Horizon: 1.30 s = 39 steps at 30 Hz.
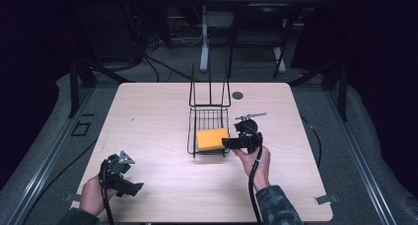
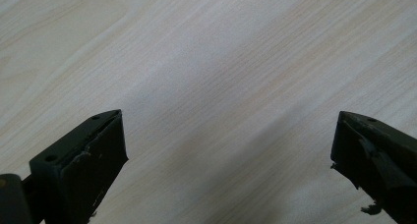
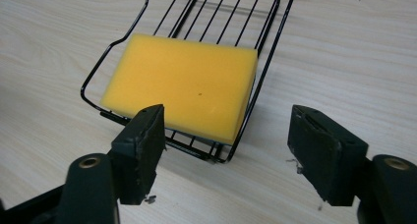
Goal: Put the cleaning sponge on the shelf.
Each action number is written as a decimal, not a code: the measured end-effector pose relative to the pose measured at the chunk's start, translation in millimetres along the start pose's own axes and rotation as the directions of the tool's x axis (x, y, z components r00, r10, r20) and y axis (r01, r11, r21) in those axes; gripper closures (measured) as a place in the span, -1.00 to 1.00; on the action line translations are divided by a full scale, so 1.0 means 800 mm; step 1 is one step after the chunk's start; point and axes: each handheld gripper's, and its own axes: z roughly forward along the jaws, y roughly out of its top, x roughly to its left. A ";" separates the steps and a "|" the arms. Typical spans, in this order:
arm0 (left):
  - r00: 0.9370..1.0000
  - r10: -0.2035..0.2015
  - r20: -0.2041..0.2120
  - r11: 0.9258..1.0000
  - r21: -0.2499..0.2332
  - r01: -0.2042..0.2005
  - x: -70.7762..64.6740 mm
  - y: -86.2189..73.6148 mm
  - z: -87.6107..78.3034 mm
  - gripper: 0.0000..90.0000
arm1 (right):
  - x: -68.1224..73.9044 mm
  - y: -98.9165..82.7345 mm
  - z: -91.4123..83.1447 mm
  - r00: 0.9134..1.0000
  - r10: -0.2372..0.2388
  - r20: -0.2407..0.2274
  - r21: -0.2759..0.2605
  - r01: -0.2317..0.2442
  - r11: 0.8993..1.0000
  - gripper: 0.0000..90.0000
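- Lying flat inside the black wire basket (image 3: 268,62), the yellow sponge (image 3: 184,84) is resting on the basket's floor bars at the near end, its long edge running close along one side wire, so it is sitting low and steady rather than tipping over the rim.
- The right gripper (image 3: 226,150) is standing open just short of that near end; its jaws are spread apart with nothing between them, and neither pad is pressing on the sponge, which suggests the sponge is sitting on its own in the basket.
- In the high view the right gripper (image 1: 231,142) is sitting right beside the sponge (image 1: 212,138), with the basket (image 1: 209,109) near the middle of the desk (image 1: 148,116).
- The left gripper (image 2: 226,150) is hanging over bare desk with its jaws wide apart and empty; in the high view the left gripper (image 1: 132,188) is sitting well apart from the basket, near the desk's front edge, probably to keep out of the way.
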 end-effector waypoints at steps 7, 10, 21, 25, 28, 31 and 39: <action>1.000 -0.002 0.003 1.000 -0.002 0.002 0.000 0.000 0.000 -0.99 | 0.001 -0.003 -0.031 0.998 -0.059 0.000 -0.040 0.059 0.997 -0.52; 1.000 -0.002 0.001 1.000 -0.002 0.002 0.000 0.000 0.000 -0.99 | 0.001 -0.006 -0.048 0.996 -0.087 -0.001 -0.055 0.087 0.995 -0.58; 1.000 0.002 0.000 1.000 0.001 -0.002 0.000 0.000 0.000 -0.99 | -0.010 -0.037 -0.107 0.991 -0.135 0.014 -0.085 0.136 0.987 -0.70; 1.000 -0.001 -0.001 1.000 0.000 0.001 -0.001 -0.001 0.000 -0.99 | -0.015 -0.051 -0.124 0.990 -0.141 0.027 -0.085 0.143 0.986 -0.76; 1.000 -0.001 -0.001 1.000 0.001 0.001 -0.001 -0.001 0.000 -0.99 | -0.022 -0.063 -0.134 0.989 -0.142 0.039 -0.091 0.145 0.985 -0.79; 1.000 0.000 0.002 1.000 0.001 0.000 -0.001 -0.001 0.000 -0.99 | -0.029 -0.077 -0.140 0.989 -0.139 0.053 -0.080 0.143 0.986 -0.82; 1.000 0.003 0.007 1.000 -0.001 -0.003 -0.002 -0.002 0.001 -0.99 | -0.050 -0.121 -0.142 0.988 -0.123 0.094 -0.046 0.128 0.991 -0.85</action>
